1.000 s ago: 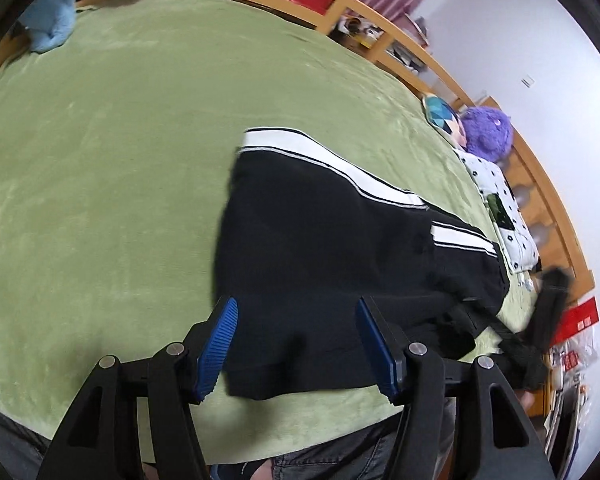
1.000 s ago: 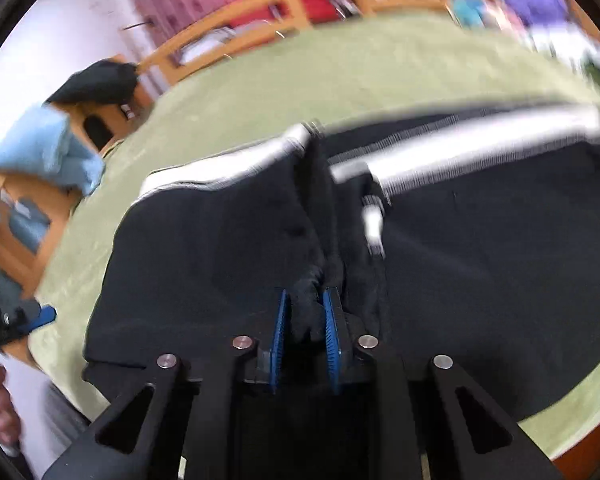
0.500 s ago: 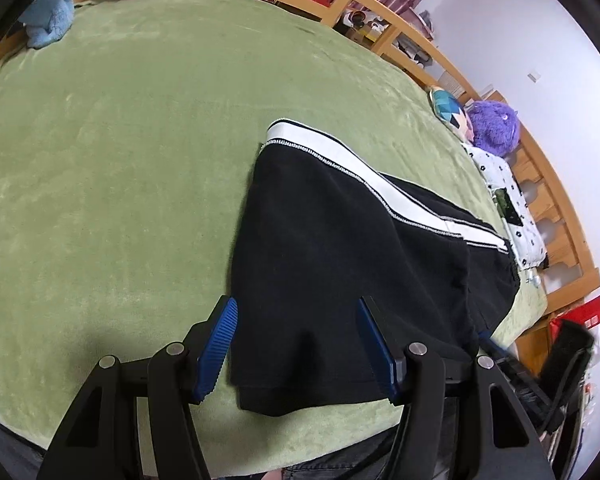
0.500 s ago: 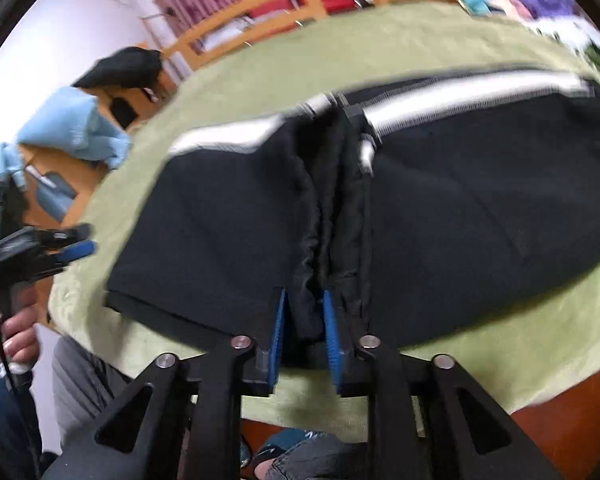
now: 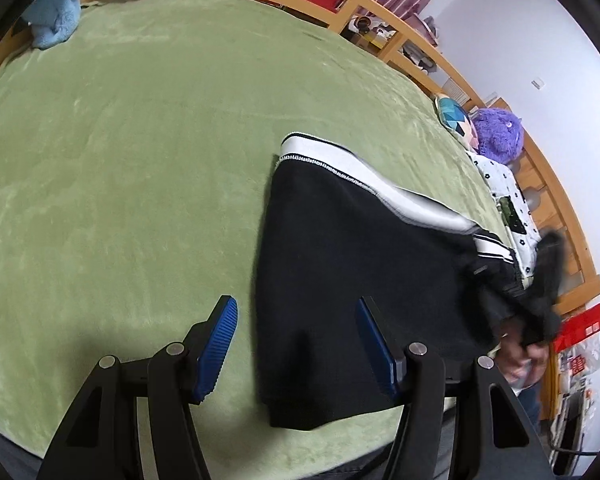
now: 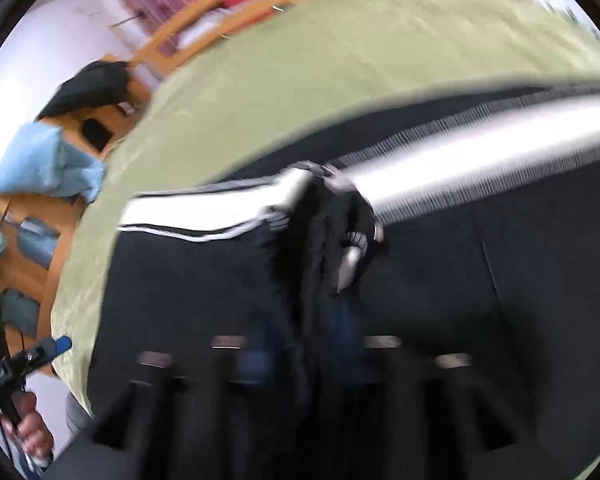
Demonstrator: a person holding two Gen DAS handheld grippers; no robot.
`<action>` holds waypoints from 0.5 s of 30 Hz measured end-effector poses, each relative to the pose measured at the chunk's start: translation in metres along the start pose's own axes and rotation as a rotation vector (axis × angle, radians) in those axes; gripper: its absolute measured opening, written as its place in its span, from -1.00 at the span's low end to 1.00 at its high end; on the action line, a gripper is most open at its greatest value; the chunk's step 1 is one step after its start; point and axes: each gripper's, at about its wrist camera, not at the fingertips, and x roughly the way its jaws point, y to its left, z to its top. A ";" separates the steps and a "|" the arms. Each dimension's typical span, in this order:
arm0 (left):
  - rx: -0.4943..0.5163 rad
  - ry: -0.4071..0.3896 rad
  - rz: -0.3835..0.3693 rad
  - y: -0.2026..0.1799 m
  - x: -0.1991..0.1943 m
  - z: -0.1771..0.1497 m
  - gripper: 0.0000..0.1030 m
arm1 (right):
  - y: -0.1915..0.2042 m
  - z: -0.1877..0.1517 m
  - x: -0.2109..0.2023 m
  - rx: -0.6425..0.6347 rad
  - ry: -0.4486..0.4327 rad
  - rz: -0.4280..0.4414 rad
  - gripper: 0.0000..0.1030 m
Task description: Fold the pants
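Black pants (image 5: 360, 264) with a white side stripe (image 5: 340, 164) lie on the green blanket (image 5: 140, 160). My left gripper (image 5: 298, 346) hovers open over the pants' near corner; its blue pads (image 5: 220, 340) touch no cloth. At the right edge of the left wrist view, my right gripper (image 5: 540, 296) pulls a bunch of the pants up. The right wrist view is blurred: my right gripper (image 6: 304, 344) has bunched black cloth (image 6: 316, 264) between its blue pads (image 6: 344, 340), and its jaws are closing. The left gripper (image 6: 32, 356) shows there at far left, held by a hand (image 6: 28, 432).
A wooden bed frame (image 5: 400, 40) runs round the far side. A blue cloth (image 5: 56, 20) lies at the far left corner. A purple plush (image 5: 500, 136), a patterned pillow (image 5: 456, 116) and a white dotted cloth (image 5: 504, 184) sit at the right. Much green blanket lies bare to the left.
The right gripper swung out past the bed's edge and back over the pants with the cloth, and its view blurred. The pants' right end is bunched up. The left gripper barely shifted.
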 end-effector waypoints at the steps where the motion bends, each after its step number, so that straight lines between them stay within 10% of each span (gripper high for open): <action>1: -0.009 0.006 0.000 0.002 0.003 0.001 0.15 | -0.002 0.007 -0.012 0.006 -0.052 0.035 -0.74; 8: -0.026 0.040 -0.047 0.007 0.032 0.007 0.15 | -0.043 0.006 0.024 0.084 0.118 -0.076 -0.45; 15: 0.044 0.068 -0.058 -0.009 0.069 0.027 0.12 | -0.045 -0.033 -0.077 0.032 -0.140 -0.235 0.02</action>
